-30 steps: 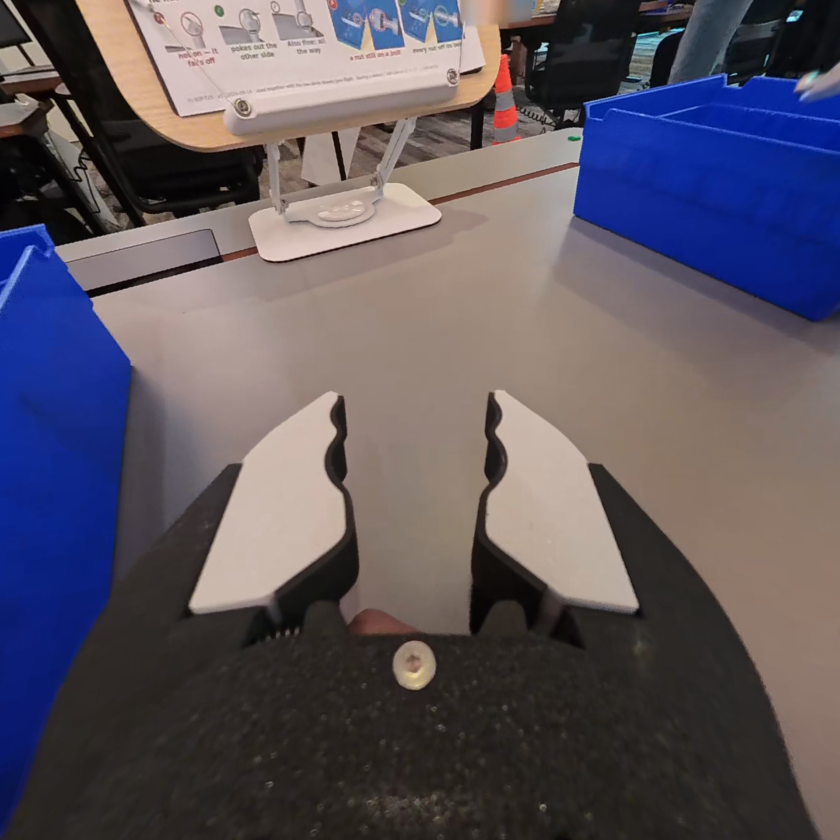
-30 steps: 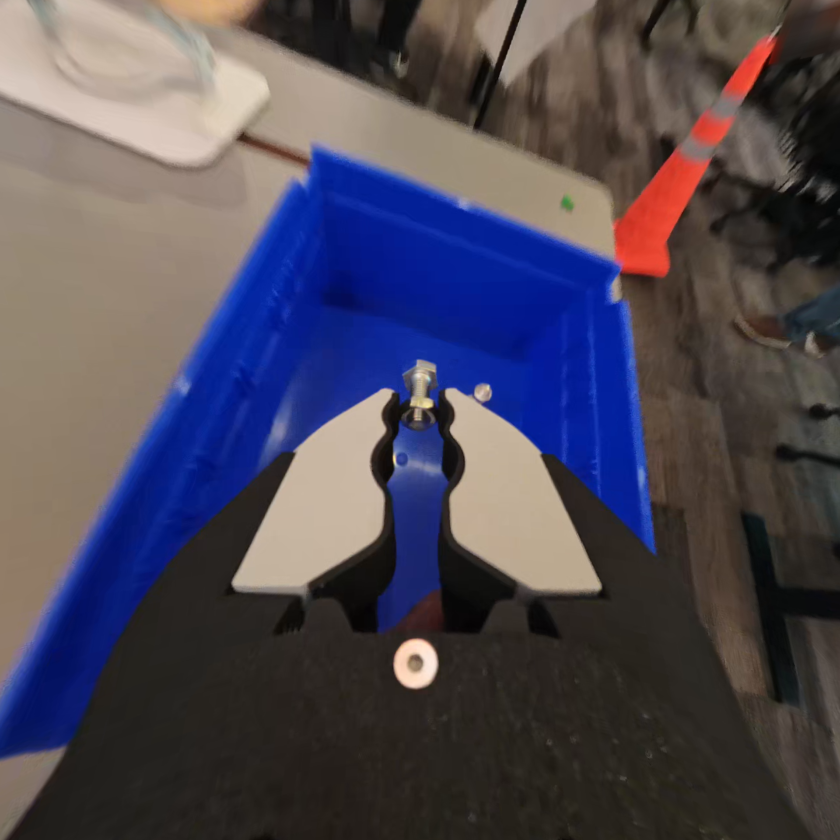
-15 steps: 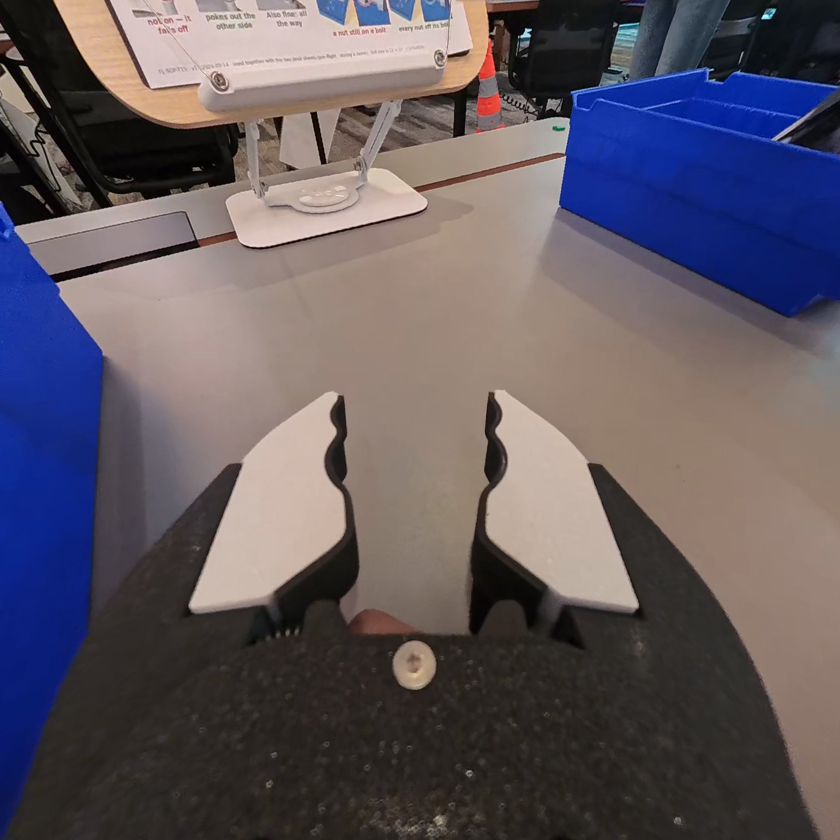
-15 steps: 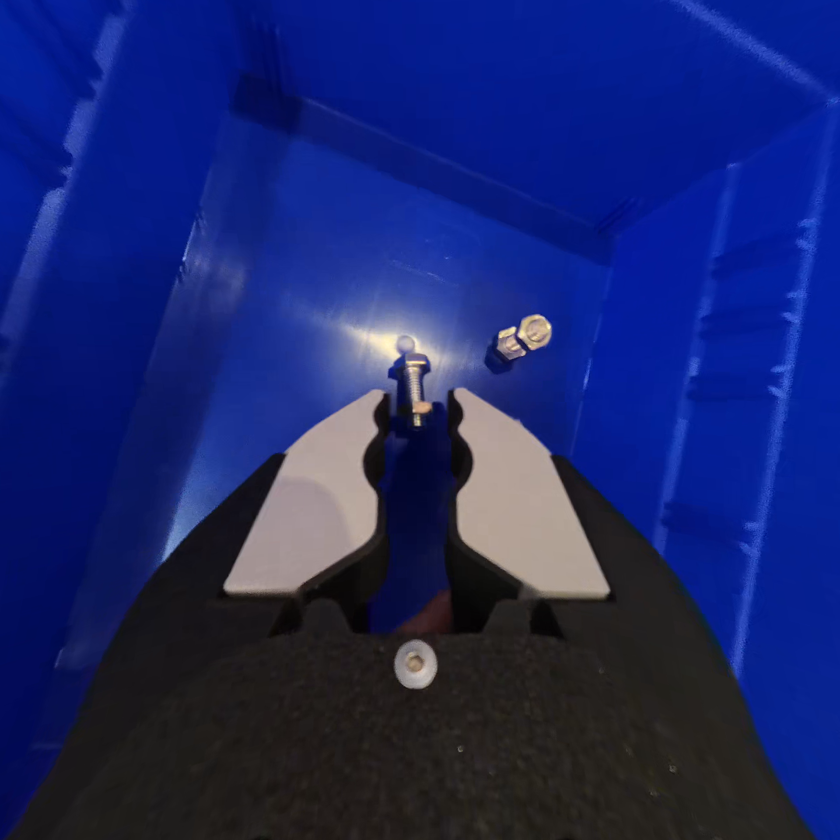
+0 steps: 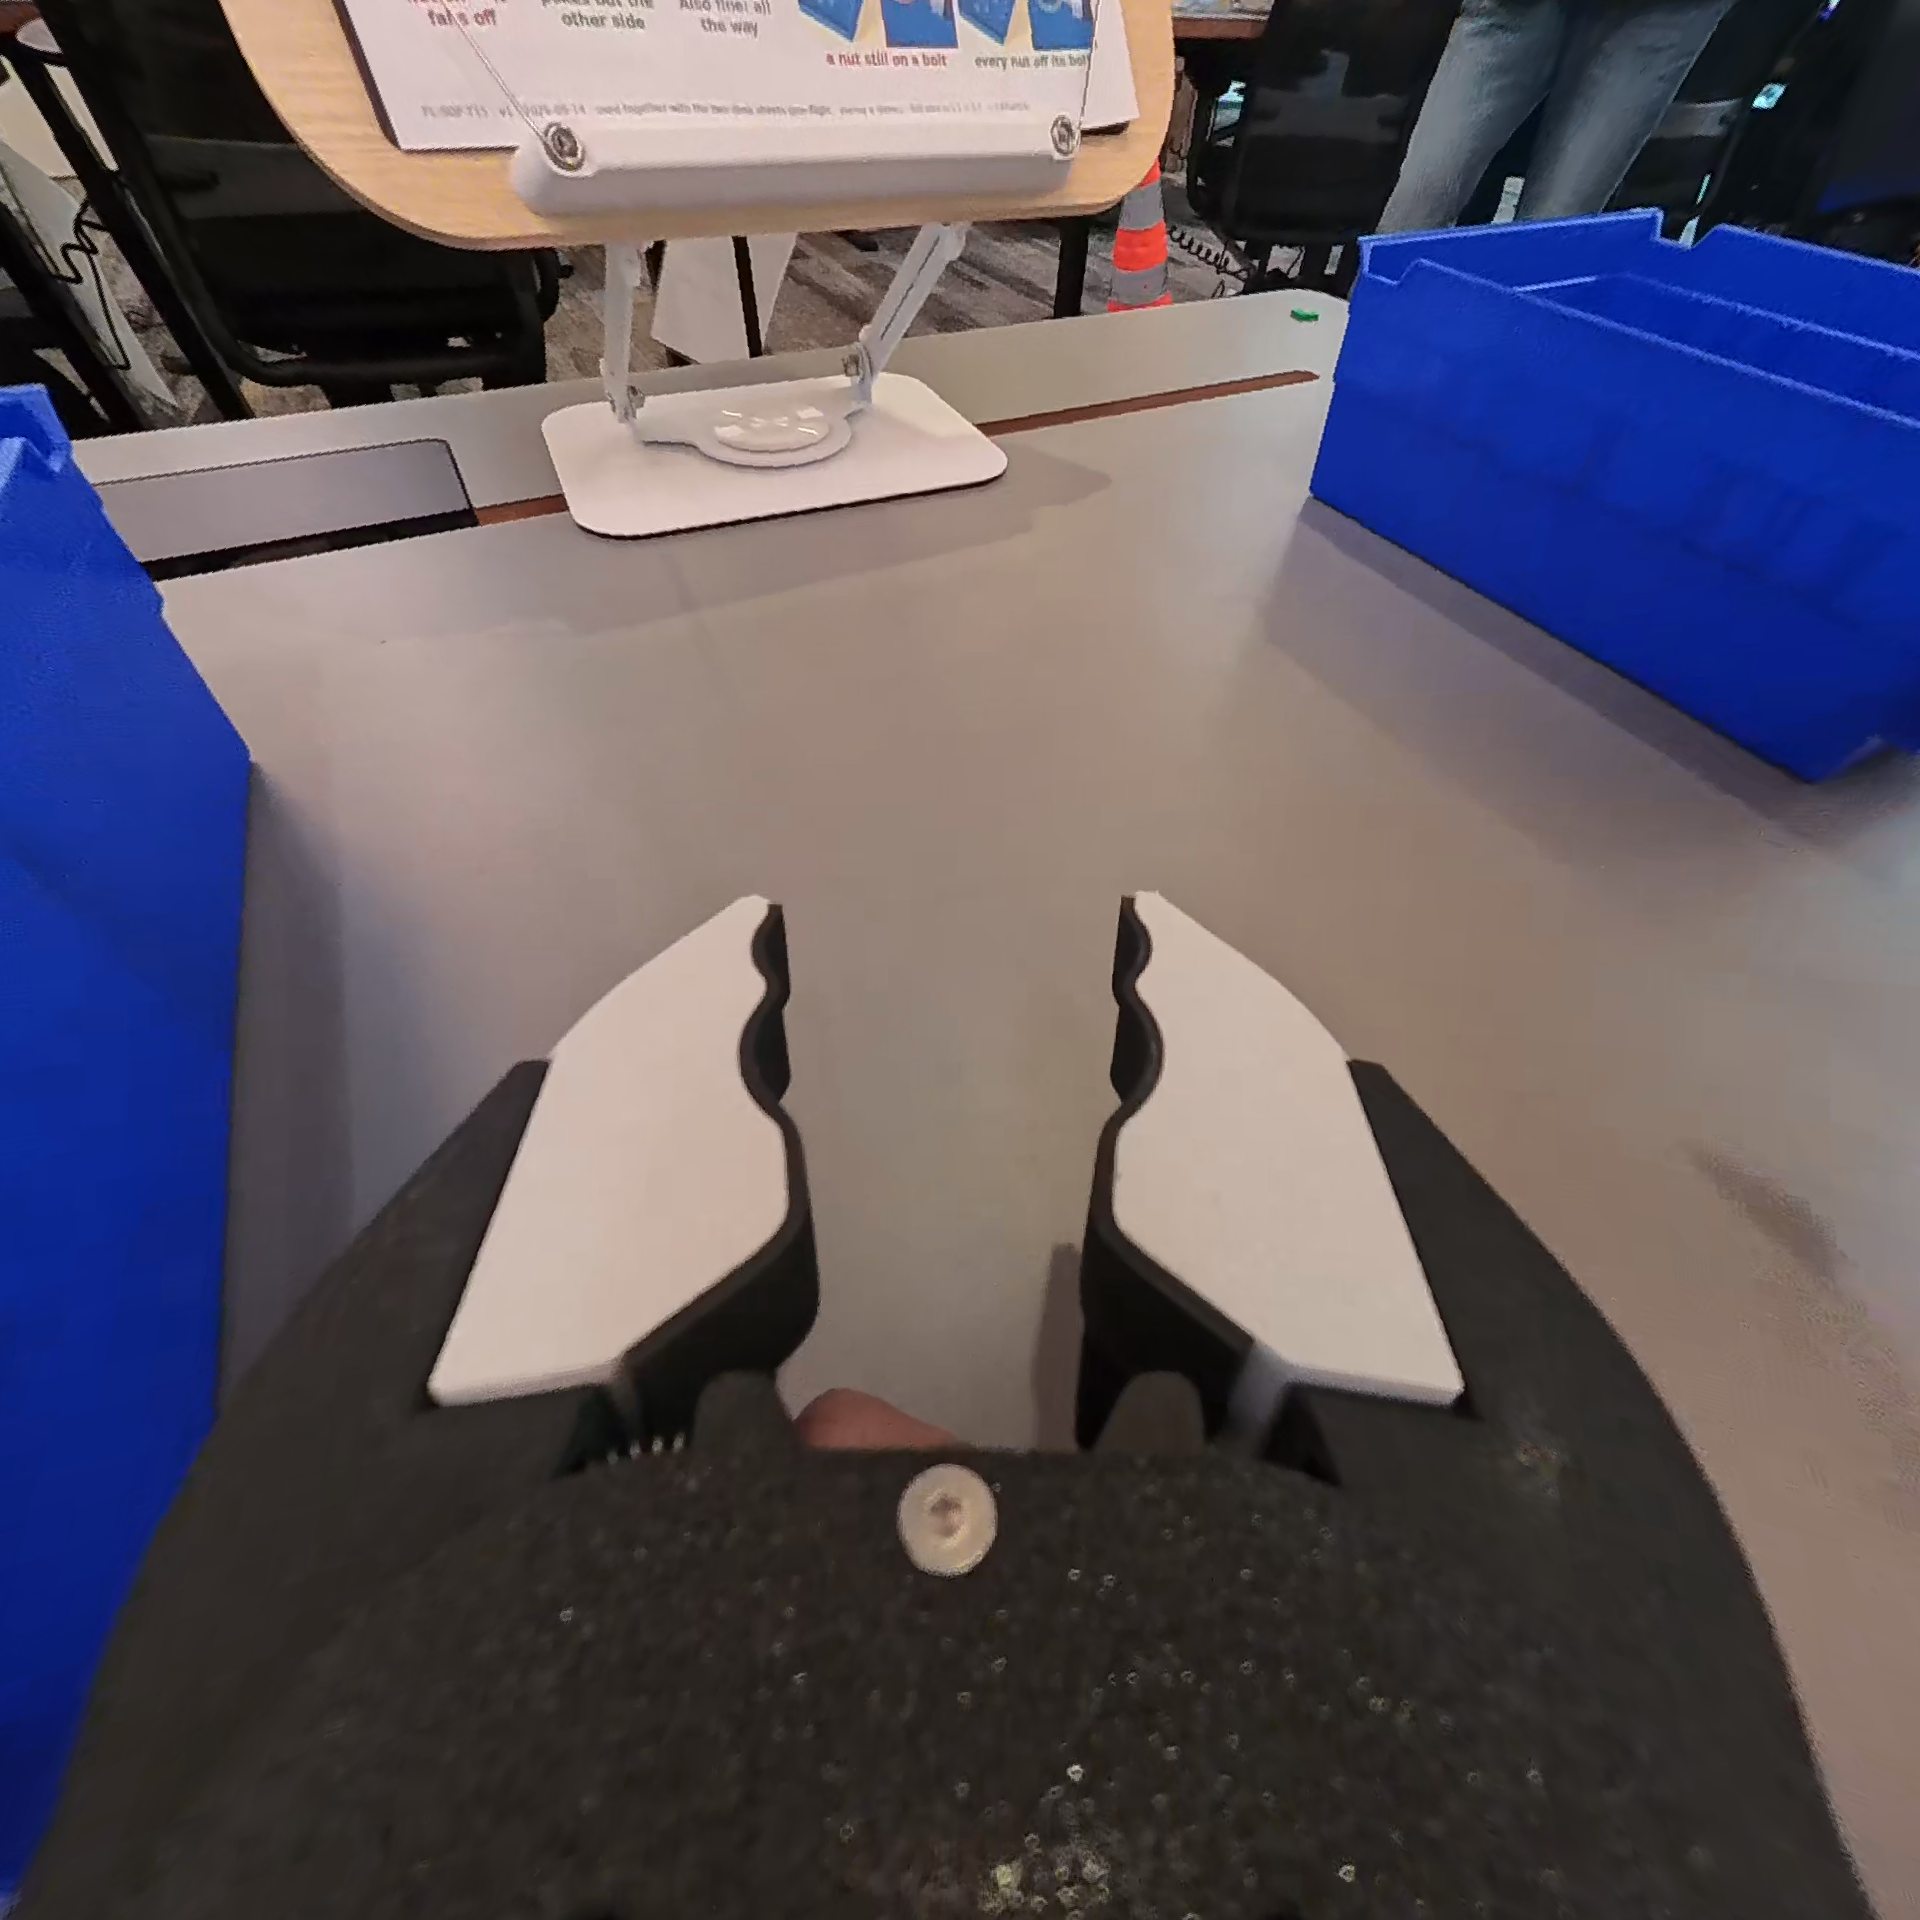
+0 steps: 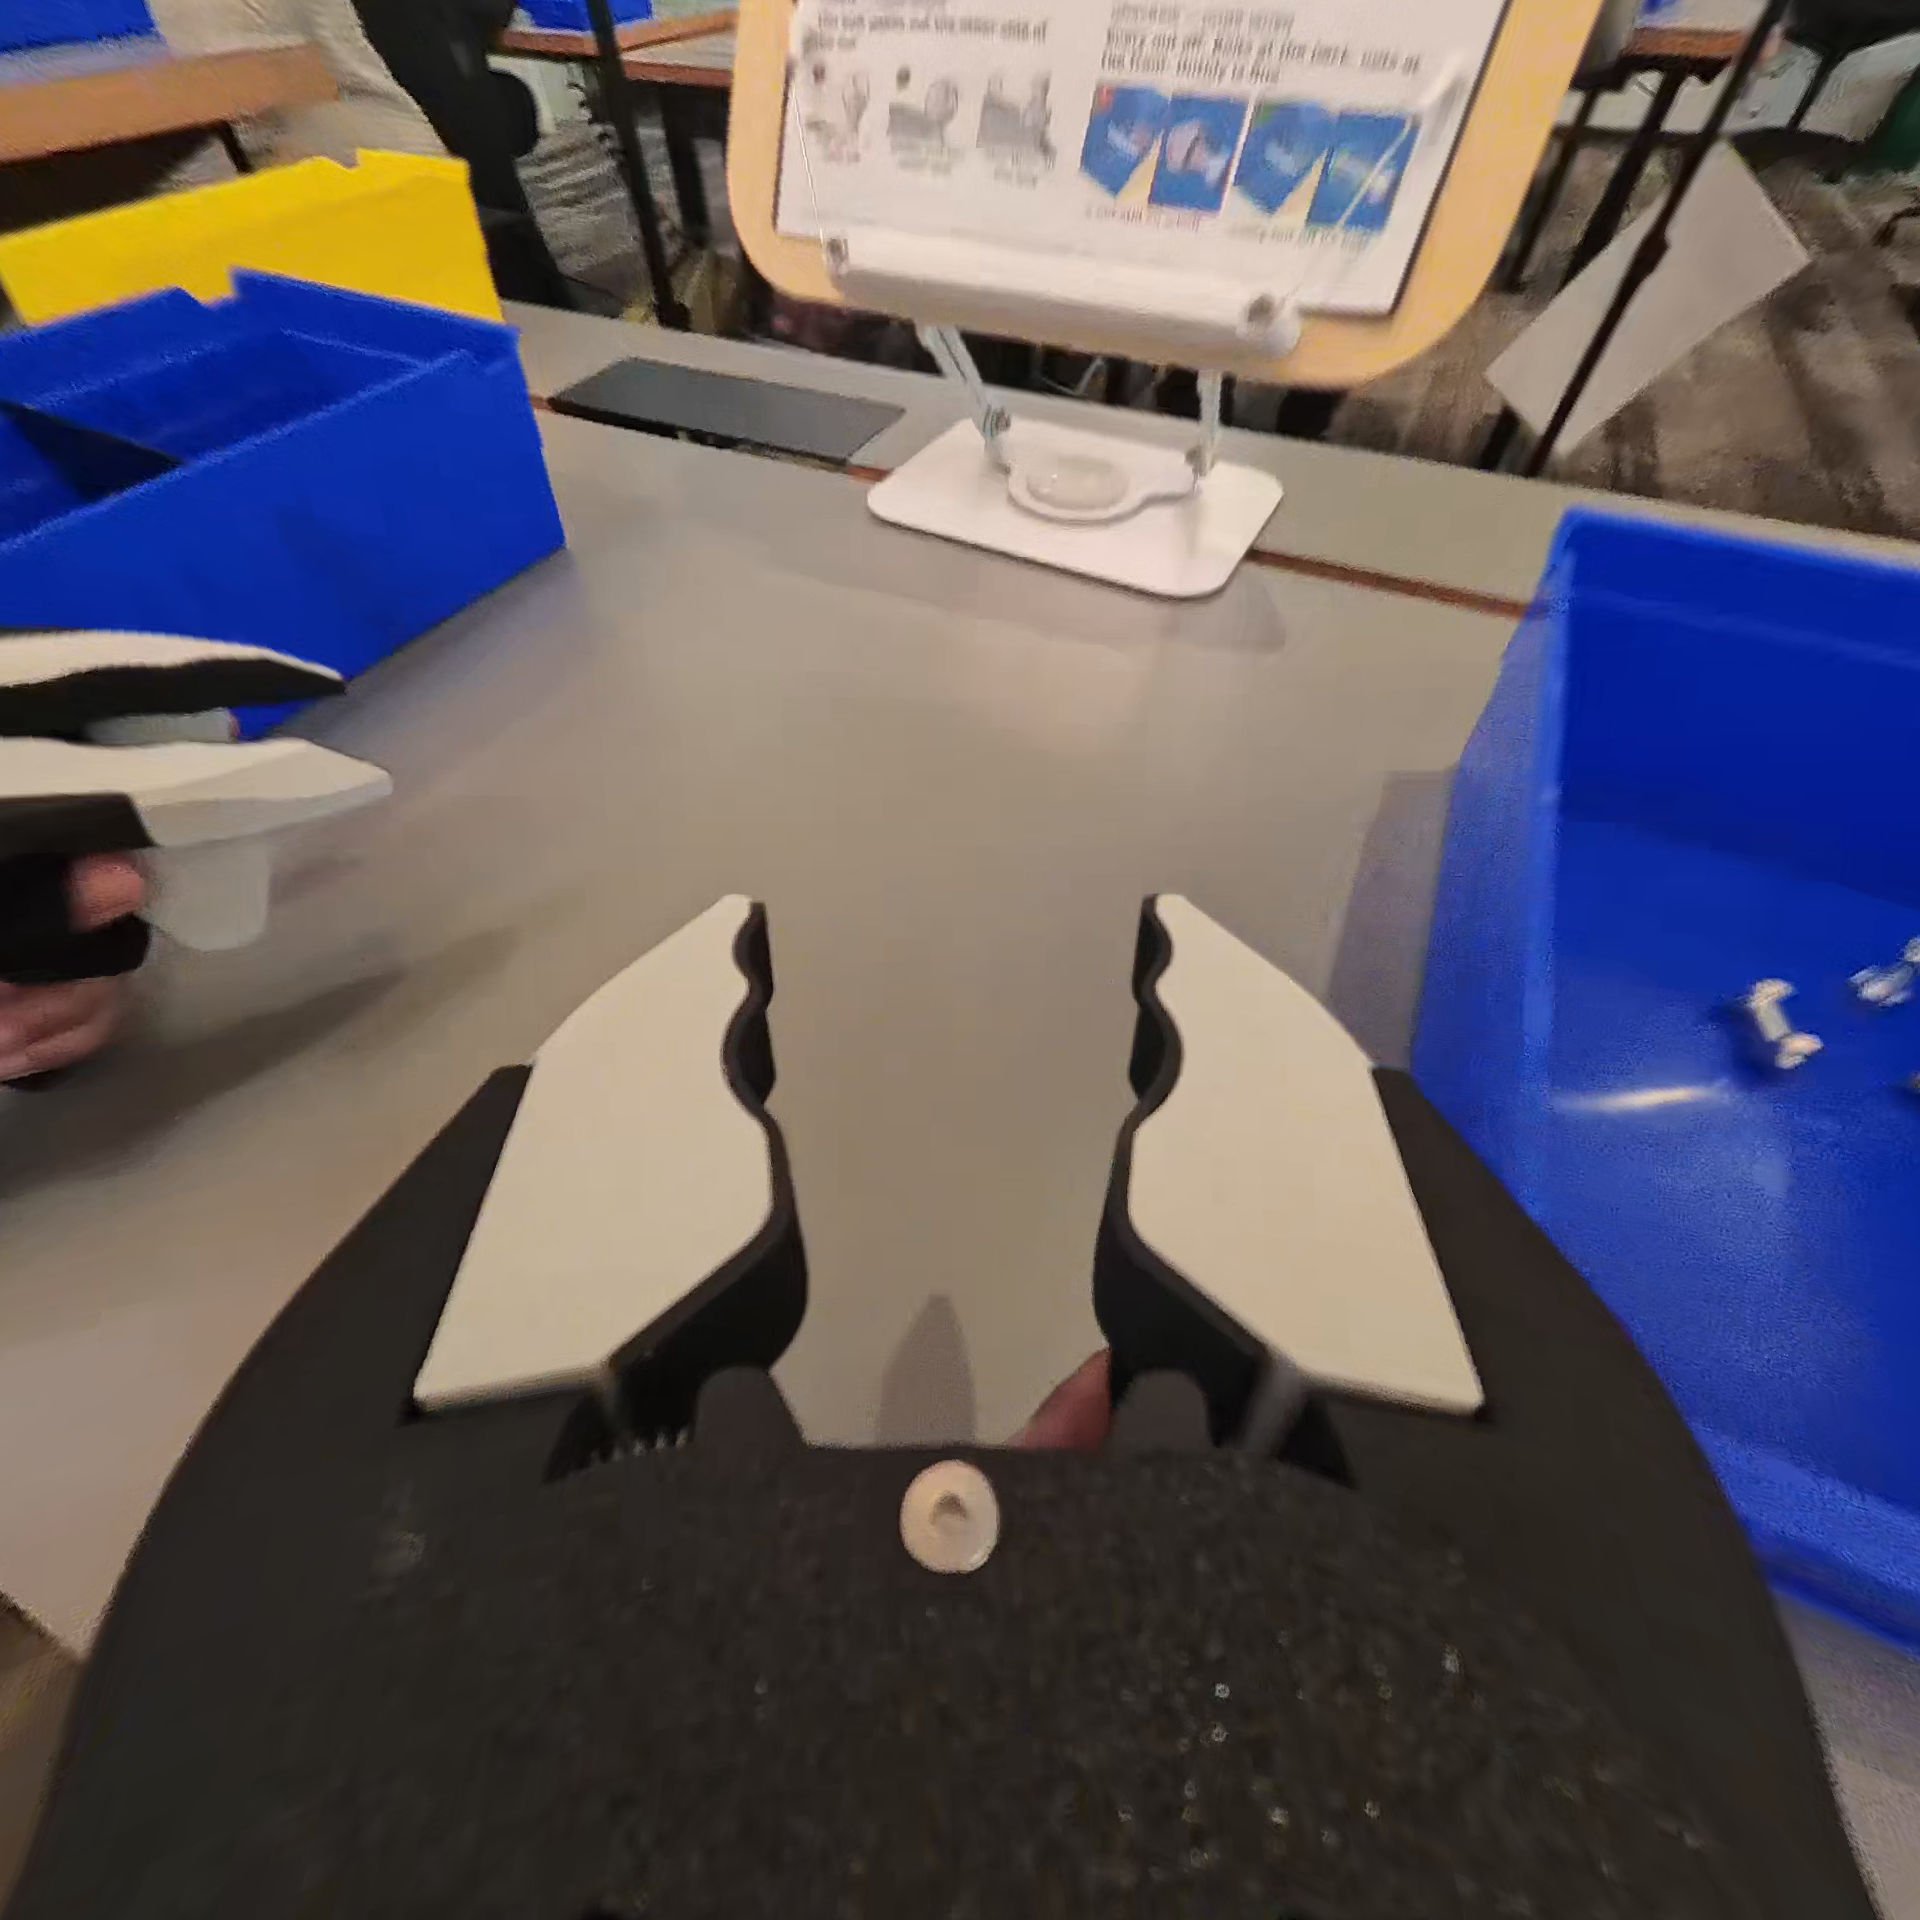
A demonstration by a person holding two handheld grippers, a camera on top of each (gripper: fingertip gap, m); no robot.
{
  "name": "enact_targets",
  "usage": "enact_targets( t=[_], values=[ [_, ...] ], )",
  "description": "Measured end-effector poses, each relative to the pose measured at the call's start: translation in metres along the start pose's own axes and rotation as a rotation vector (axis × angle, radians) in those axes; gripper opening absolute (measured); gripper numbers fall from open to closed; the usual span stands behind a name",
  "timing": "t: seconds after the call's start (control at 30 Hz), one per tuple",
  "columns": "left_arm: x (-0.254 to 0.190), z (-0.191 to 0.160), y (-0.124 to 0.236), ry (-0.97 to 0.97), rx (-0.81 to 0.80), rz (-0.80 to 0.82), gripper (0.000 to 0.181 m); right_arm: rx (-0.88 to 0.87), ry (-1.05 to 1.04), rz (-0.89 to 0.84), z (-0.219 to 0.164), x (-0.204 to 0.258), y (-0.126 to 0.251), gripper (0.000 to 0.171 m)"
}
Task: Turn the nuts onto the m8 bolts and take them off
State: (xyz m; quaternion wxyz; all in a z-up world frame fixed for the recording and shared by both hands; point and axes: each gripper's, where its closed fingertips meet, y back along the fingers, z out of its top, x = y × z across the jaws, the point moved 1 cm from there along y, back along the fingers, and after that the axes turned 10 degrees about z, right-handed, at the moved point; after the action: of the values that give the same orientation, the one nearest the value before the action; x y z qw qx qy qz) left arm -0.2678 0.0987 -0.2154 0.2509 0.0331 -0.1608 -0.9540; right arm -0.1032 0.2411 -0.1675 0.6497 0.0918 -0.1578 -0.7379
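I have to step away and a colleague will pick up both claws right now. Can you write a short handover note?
Left claw: open, empty, over the bare grey table.
Right claw: open, empty, over the table beside the right blue bin.
Parts: a bolt and other blurred metal pieces lie in that bin. The left blue bin shows no contents from here.
Done: nothing is in hand; whether nuts are on cannot be told.
Left: pick the next bolt.
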Motion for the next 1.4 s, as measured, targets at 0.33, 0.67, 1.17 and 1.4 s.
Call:
enact_targets(
  t=[0.33, 0.67, 1.17, 1.4],
  values=[
    [0.002, -0.005, 0.009, 0.019, 0.006, 0.026, 0.06, 0.096, 0.024, 0.026, -0.038, 0.036, -0.044, 0.083],
    [0.011, 0.017, 0.029, 0.01, 0.016, 0.0, 0.058, 0.12, 0.019, 0.088, -0.042, 0.036, -0.049, 0.073],
    [0.249, 0.053, -0.066, -0.111, 0.601, 0.137, 0.05, 0.066, 0.039, 0.133, -0.023, 0.035, -0.052, 0.066],
    [0.266, 0.002, -0.117, -0.092, 0.87, 0.204, 0.051, 0.051, 0.042, 0.122, -0.017, 0.025, -0.045, 0.063]
  ],
)
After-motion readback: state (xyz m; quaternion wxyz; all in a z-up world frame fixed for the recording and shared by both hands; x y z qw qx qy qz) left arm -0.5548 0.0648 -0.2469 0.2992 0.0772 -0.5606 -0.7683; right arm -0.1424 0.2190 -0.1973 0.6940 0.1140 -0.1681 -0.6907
